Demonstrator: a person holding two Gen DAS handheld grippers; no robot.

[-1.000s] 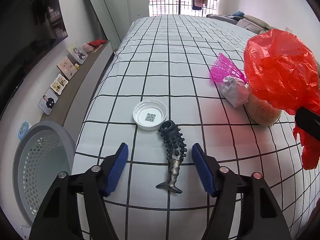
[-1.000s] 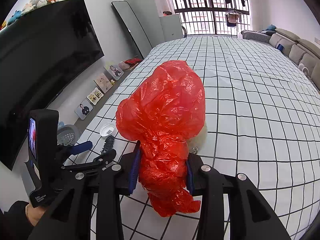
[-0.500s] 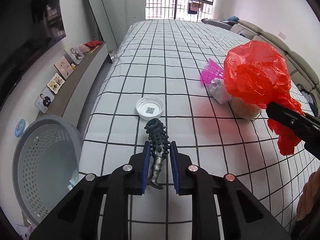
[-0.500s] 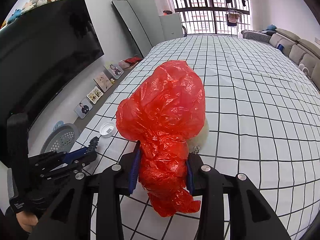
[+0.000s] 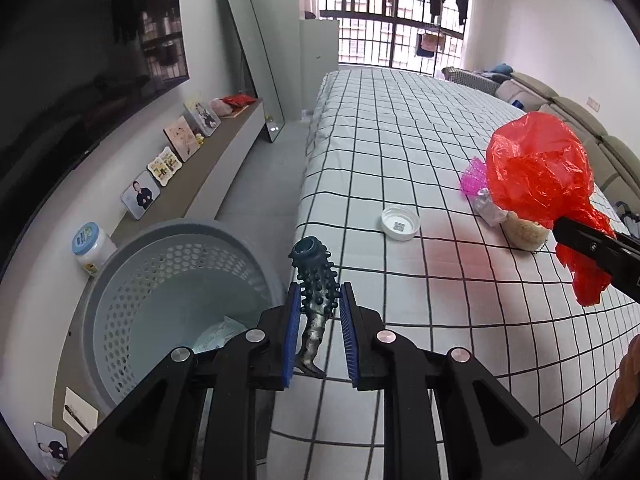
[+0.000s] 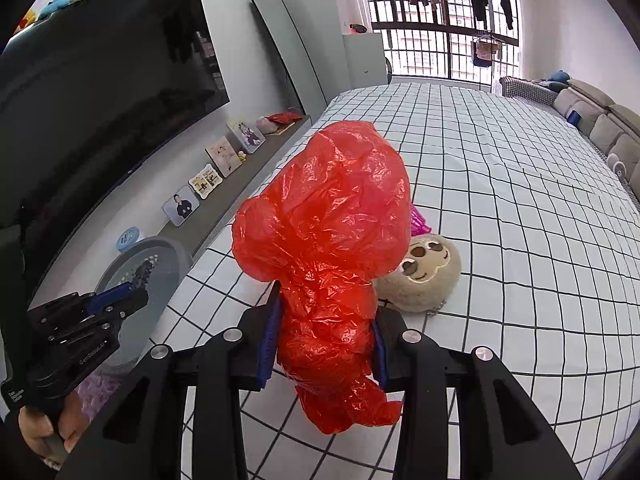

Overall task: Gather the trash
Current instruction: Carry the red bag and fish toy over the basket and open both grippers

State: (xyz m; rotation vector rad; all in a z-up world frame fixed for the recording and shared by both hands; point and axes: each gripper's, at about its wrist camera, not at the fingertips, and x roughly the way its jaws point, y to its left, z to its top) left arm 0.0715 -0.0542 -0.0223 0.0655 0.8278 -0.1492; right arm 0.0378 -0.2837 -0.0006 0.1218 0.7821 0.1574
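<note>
My left gripper is shut on a dark spiky rubber toy and holds it in the air over the bed's left edge, beside the grey perforated bin. The left gripper also shows in the right wrist view, near the bin. My right gripper is shut on a crumpled red plastic bag, held above the bed; the bag also shows in the left wrist view. A white lid lies on the checked bed sheet.
A pink net, a crumpled grey wrapper and a round beige plush lie on the bed. The bin holds some paper. A low shelf with photo frames, a white jar, a leaning mirror and a TV line the left wall.
My left gripper closed on the spiky toy, lifted it off the bed and carried it left toward the bin. The right gripper kept holding the red bag.
</note>
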